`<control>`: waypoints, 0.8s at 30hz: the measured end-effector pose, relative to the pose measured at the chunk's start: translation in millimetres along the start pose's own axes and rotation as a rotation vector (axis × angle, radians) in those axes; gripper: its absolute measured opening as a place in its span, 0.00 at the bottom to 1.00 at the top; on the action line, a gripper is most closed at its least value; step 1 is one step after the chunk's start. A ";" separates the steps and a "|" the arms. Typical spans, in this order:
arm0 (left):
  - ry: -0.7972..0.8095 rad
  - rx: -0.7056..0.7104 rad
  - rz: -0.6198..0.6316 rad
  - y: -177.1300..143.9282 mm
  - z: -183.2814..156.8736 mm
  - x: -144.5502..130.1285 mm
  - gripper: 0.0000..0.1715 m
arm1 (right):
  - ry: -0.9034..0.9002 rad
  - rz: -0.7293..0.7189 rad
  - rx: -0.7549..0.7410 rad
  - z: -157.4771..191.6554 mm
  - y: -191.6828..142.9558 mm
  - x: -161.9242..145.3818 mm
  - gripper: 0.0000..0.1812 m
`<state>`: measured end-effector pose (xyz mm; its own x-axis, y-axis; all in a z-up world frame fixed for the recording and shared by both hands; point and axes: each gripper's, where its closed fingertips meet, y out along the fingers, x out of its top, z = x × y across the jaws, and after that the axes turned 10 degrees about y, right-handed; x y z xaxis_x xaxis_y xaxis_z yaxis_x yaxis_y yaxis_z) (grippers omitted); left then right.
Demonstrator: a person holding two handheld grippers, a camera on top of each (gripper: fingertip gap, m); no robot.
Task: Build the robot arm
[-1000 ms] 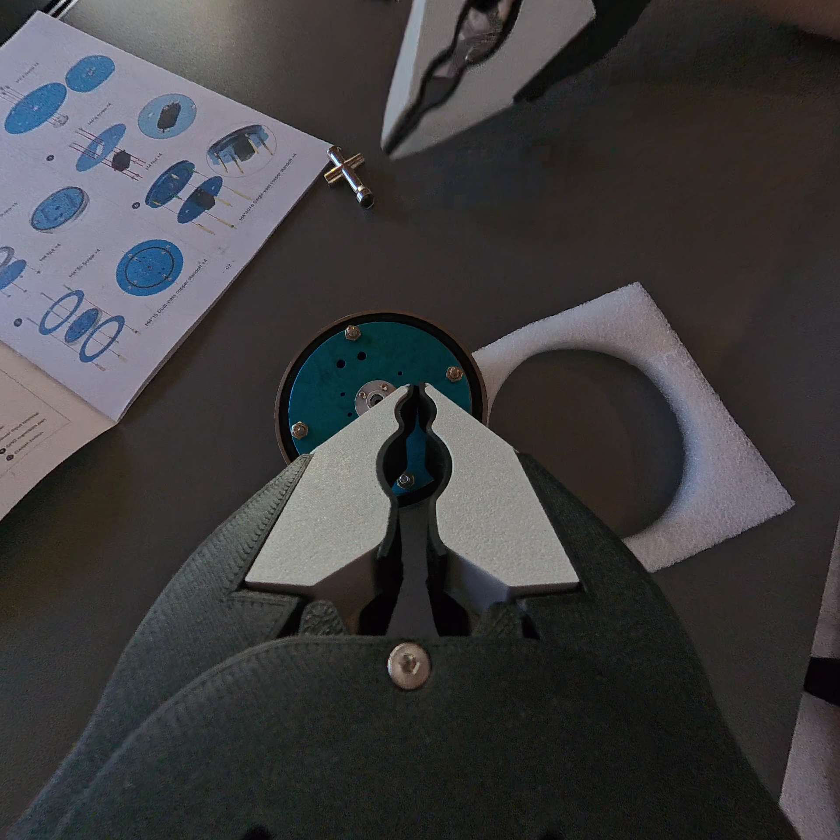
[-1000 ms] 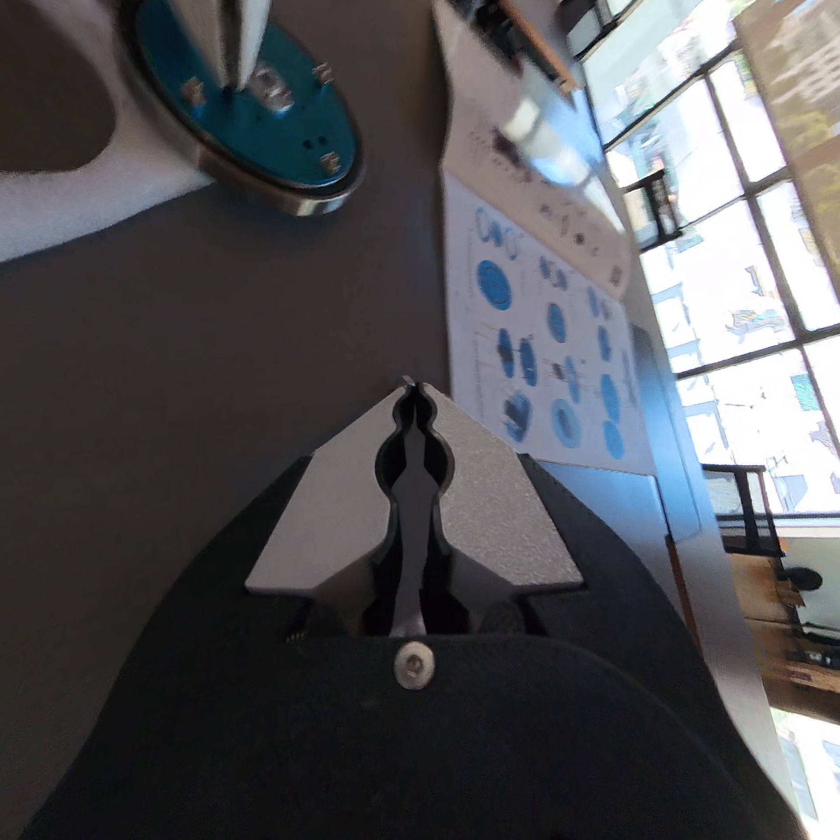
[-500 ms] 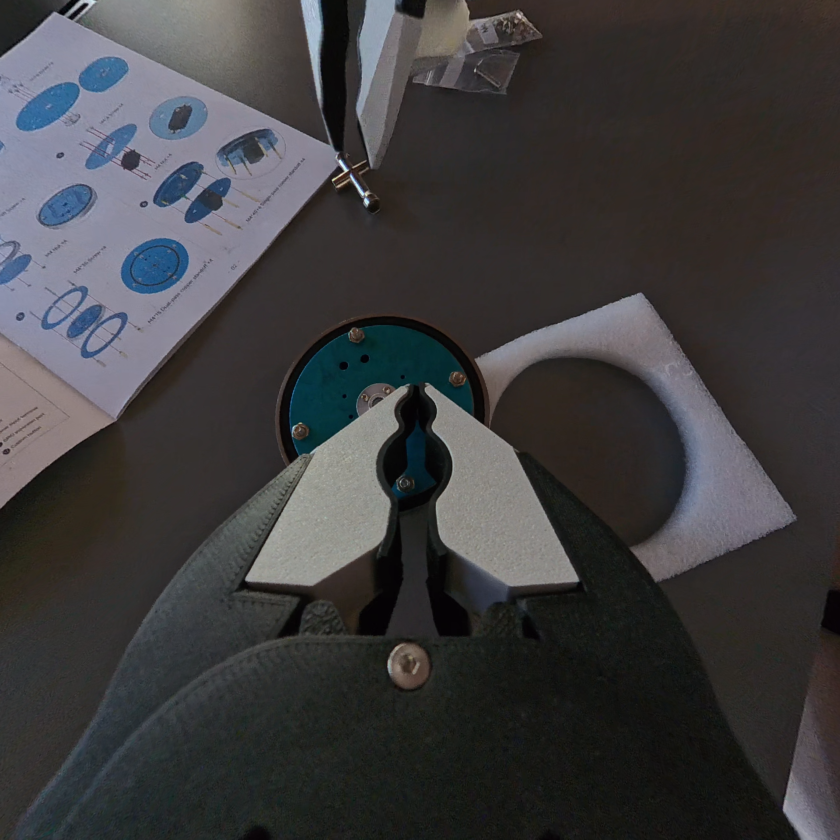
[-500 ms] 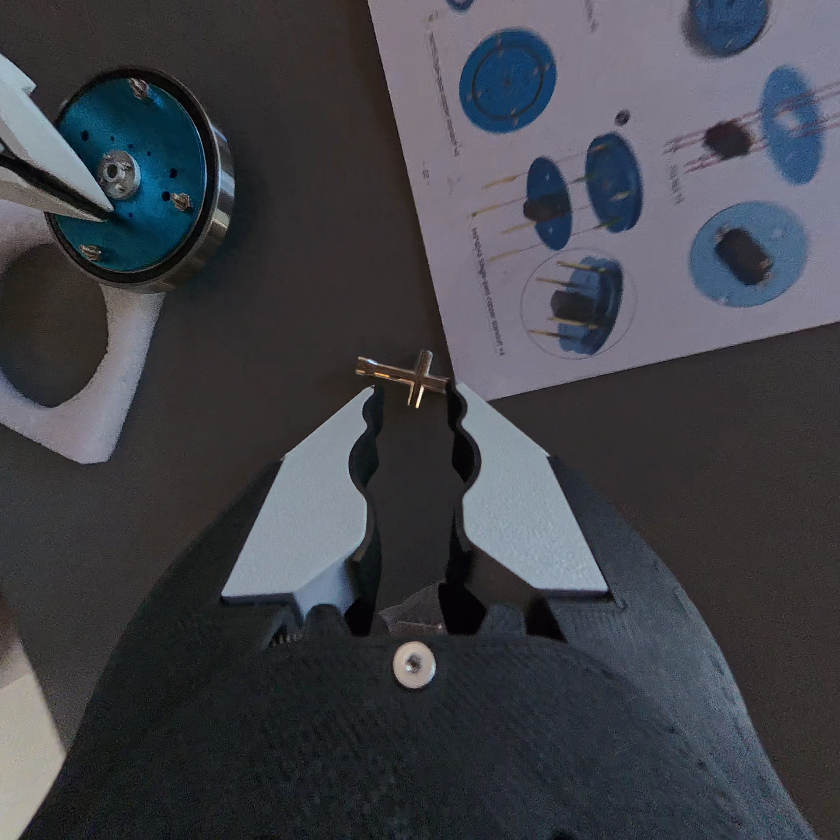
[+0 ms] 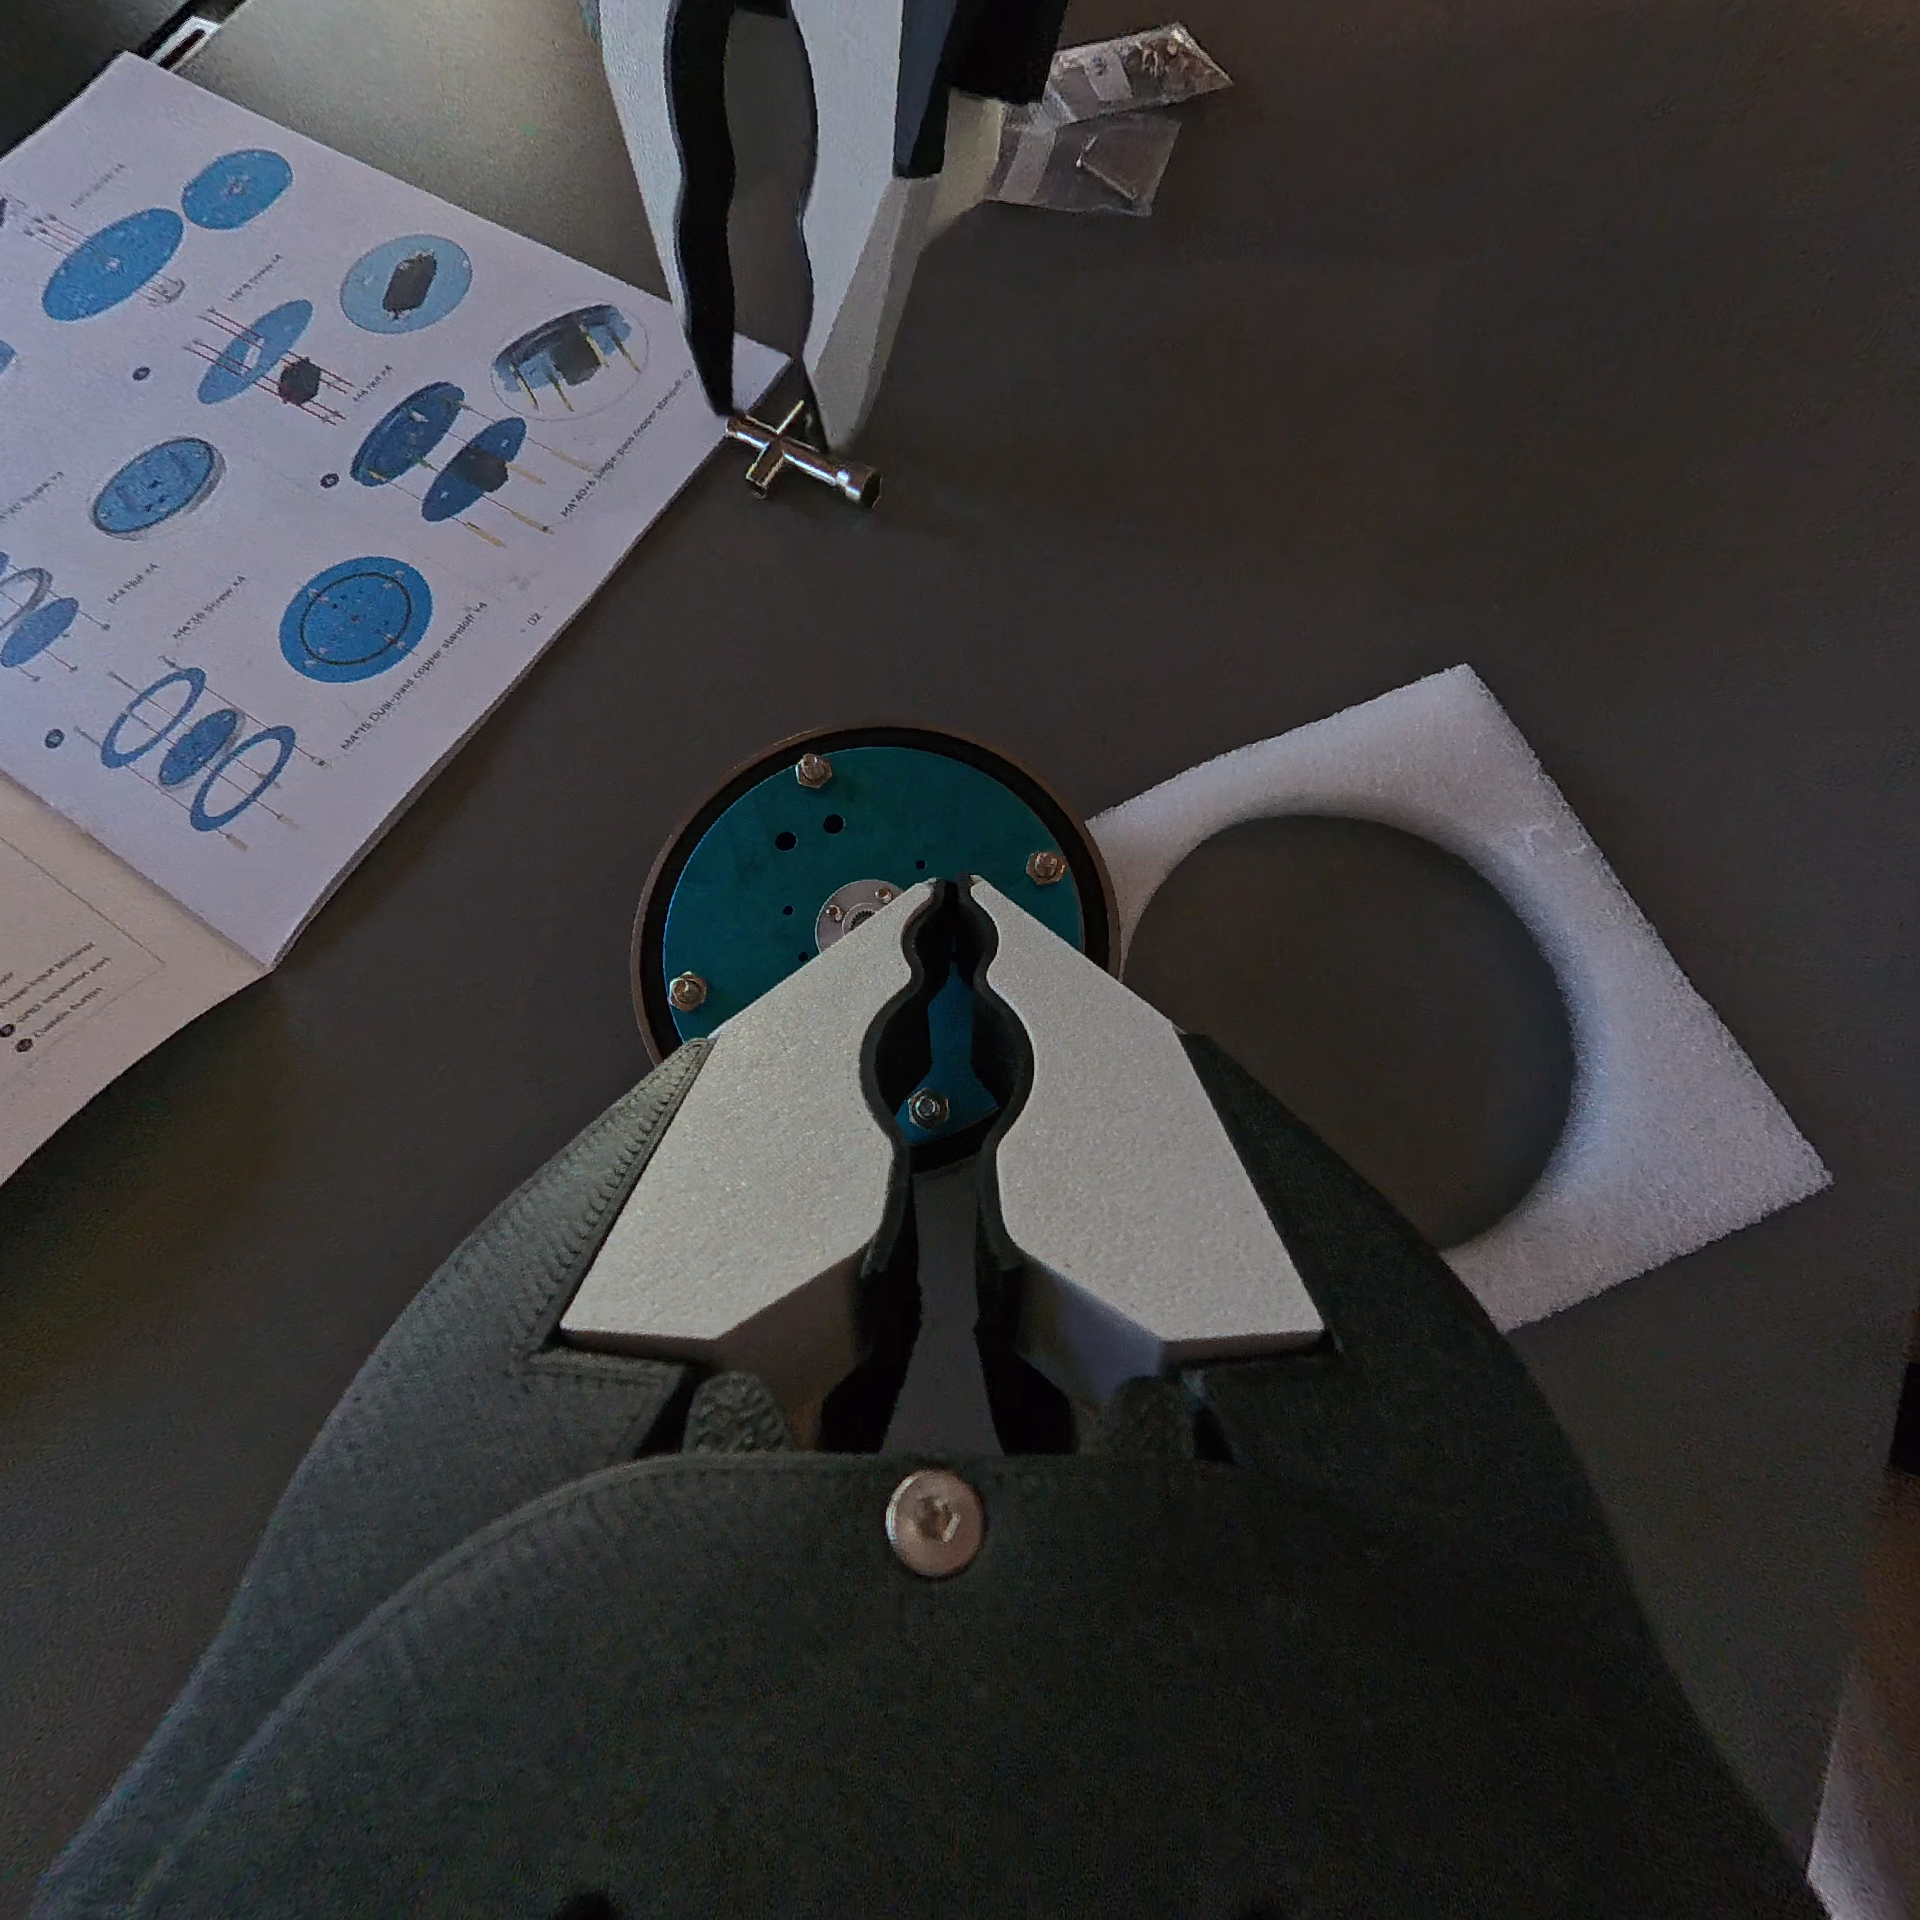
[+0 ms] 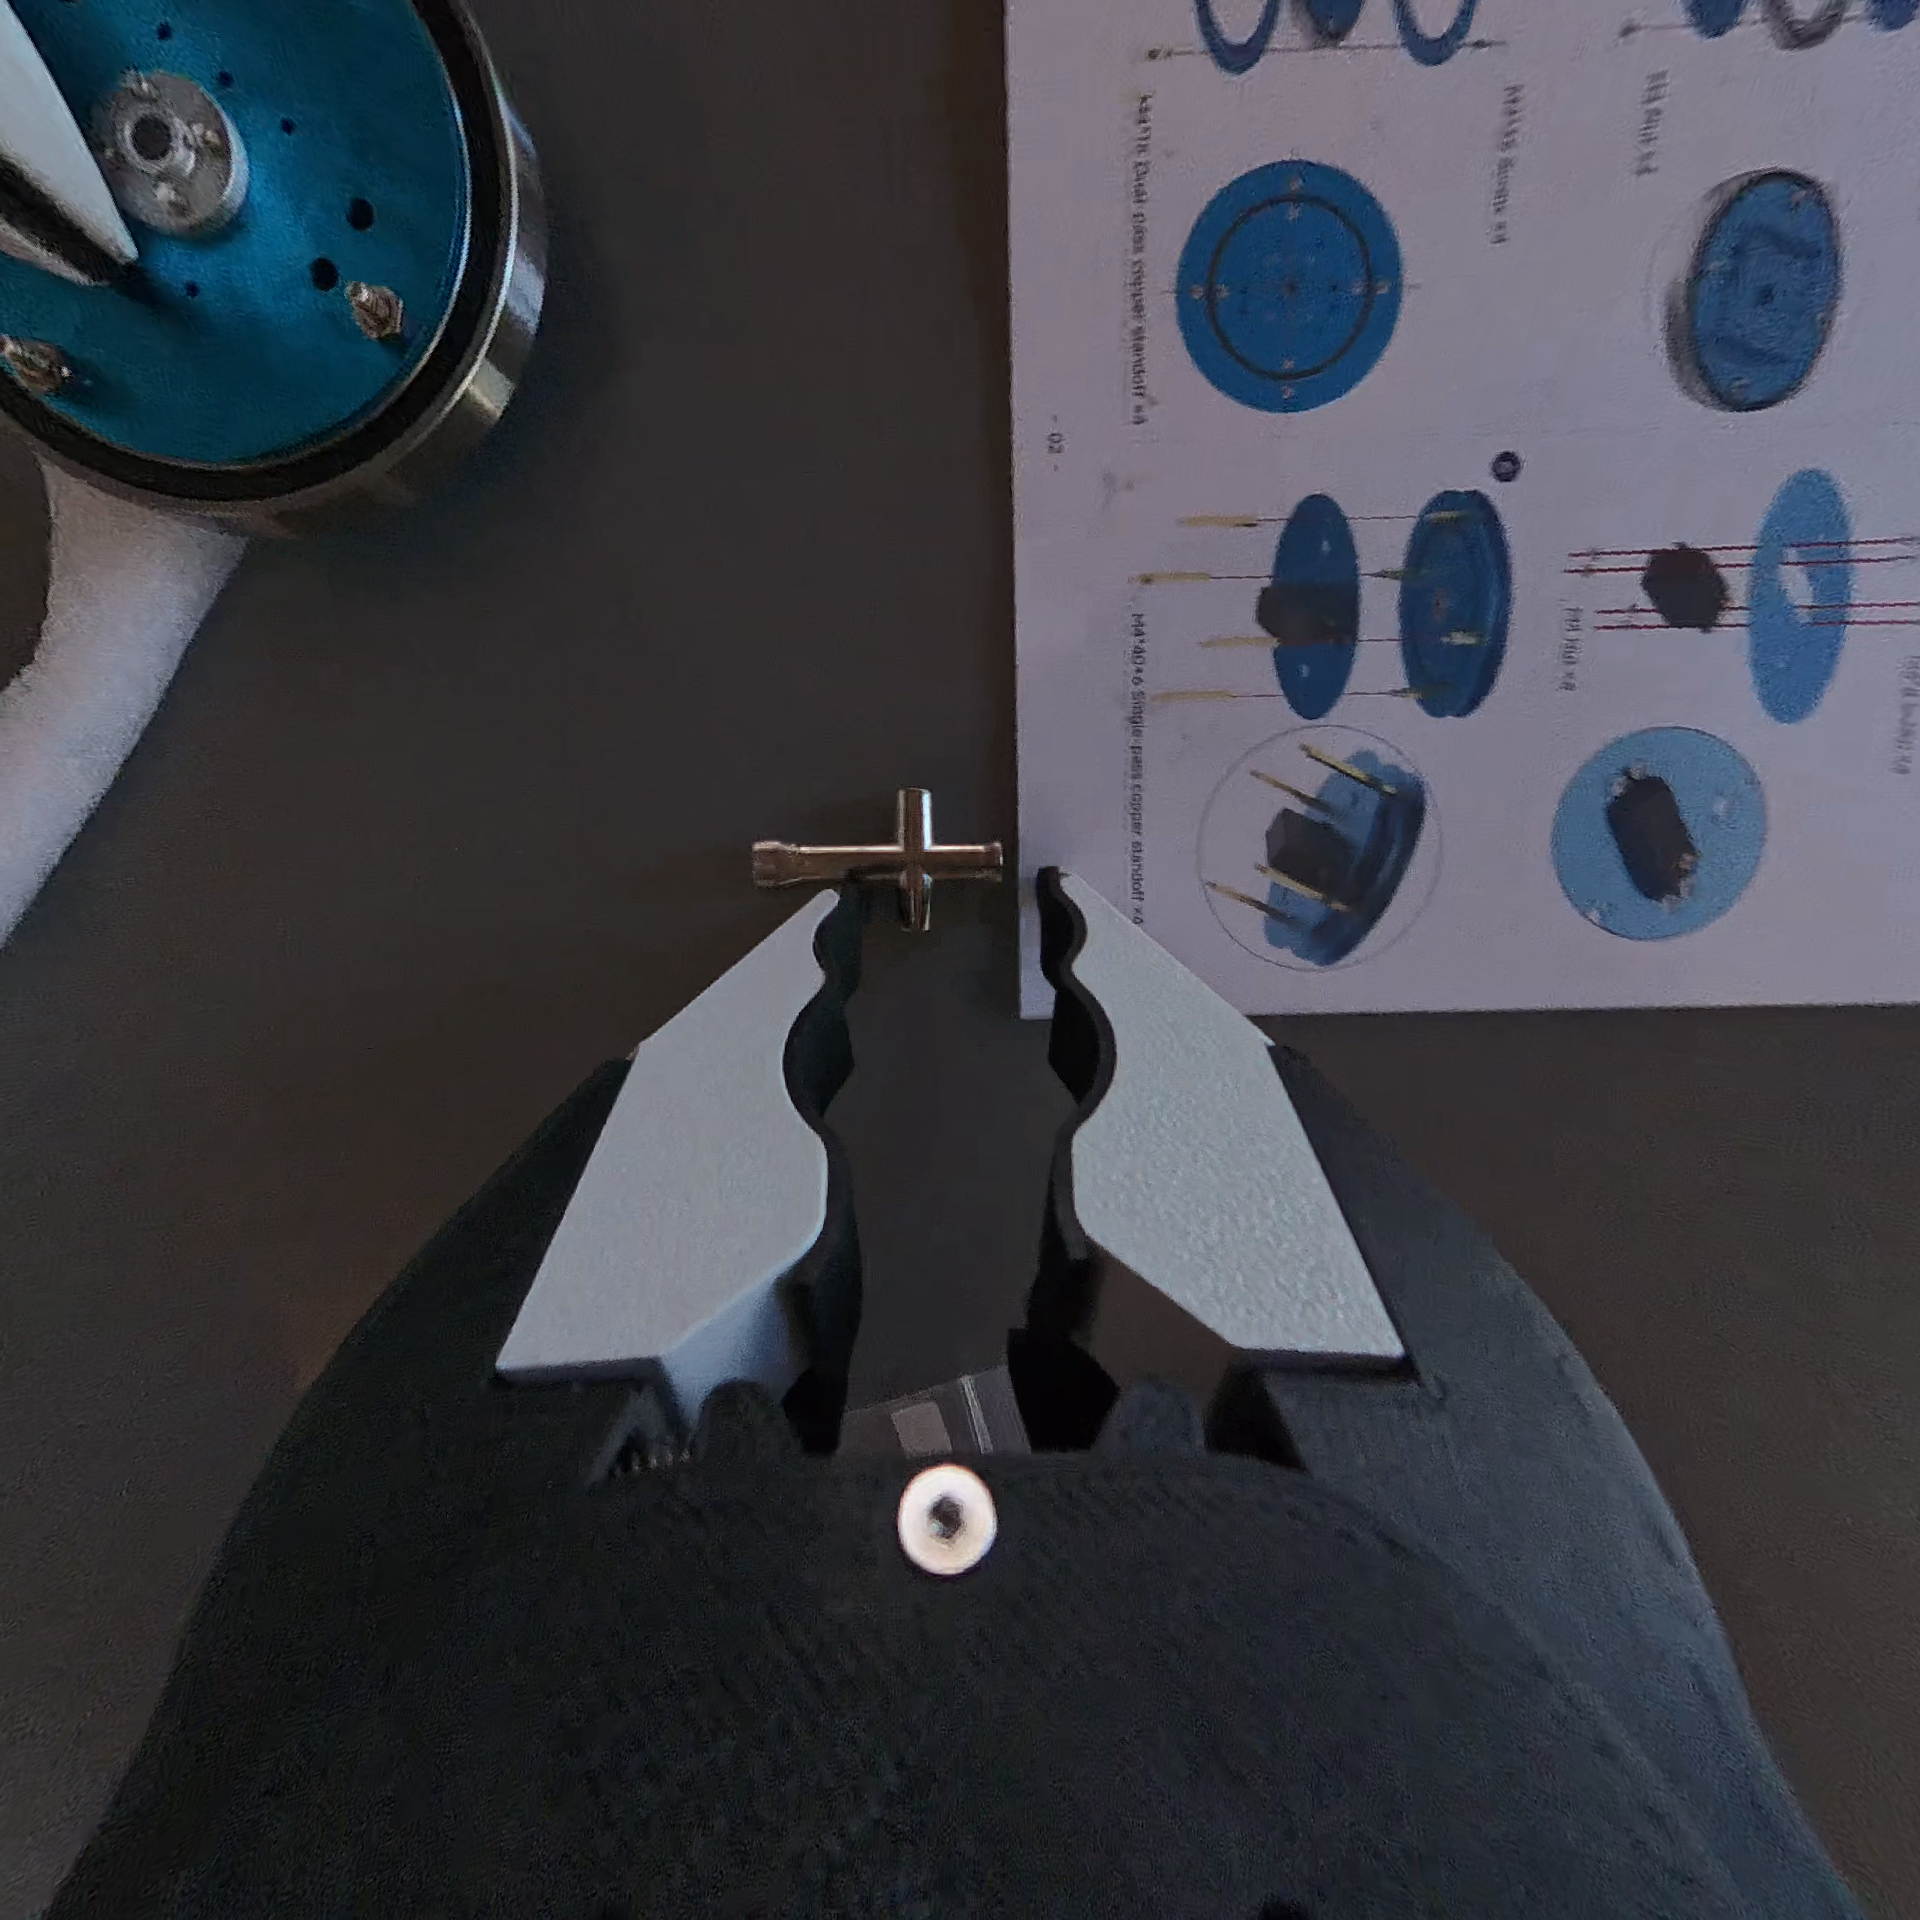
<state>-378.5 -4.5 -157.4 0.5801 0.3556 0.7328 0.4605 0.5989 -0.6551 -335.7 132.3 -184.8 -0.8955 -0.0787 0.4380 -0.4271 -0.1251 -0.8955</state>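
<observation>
A small silver cross-shaped socket wrench (image 6: 894, 864) lies on the dark table at the corner of a manual page. My right gripper (image 6: 940, 899) is open, its fingertips on either side of the wrench's lower arm, low over the table. The same wrench (image 5: 805, 455) and right gripper (image 5: 774, 400) show at the top of the left wrist view. My left gripper (image 5: 951, 886) is shut, its tips resting on the silver hub of a round blue disc assembly (image 5: 831, 831) with a dark rim; the disc also shows in the right wrist view (image 6: 312, 343).
An open instruction manual (image 5: 260, 499) with blue diagrams lies at the left, also seen in the right wrist view (image 6: 1507, 416). A white foam square with a round cut-out (image 5: 1662, 987) sits right of the disc. Clear plastic bags with small parts (image 5: 1112, 135) lie at the far side. Spacing between my two grippers at the tips: around 15 cm.
My right gripper swung down from a tilted pose to the cross wrench, opened, and has moved closer so its tips now straddle the wrench. My left gripper has stayed shut on the disc hub.
</observation>
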 end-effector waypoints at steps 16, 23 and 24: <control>-0.013 -0.002 -0.007 0.6 0.2 0.4 0.00 | -0.210 -0.324 -0.159 33.7 -30.4 45.3 0.10; -0.004 0.011 -0.011 0.8 0.0 0.5 0.00 | -0.764 -0.699 -0.716 124.4 -59.3 87.8 0.10; -0.004 0.012 -0.013 0.8 -0.1 0.5 0.00 | -0.820 -0.718 -0.745 133.0 -55.4 88.6 0.10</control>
<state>-377.8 -3.9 -157.6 0.5714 0.3509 0.7419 0.4597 0.6120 -0.6436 -374.7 0.7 -85.9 -0.2198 -0.8287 0.5147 -0.9743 0.1601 -0.1582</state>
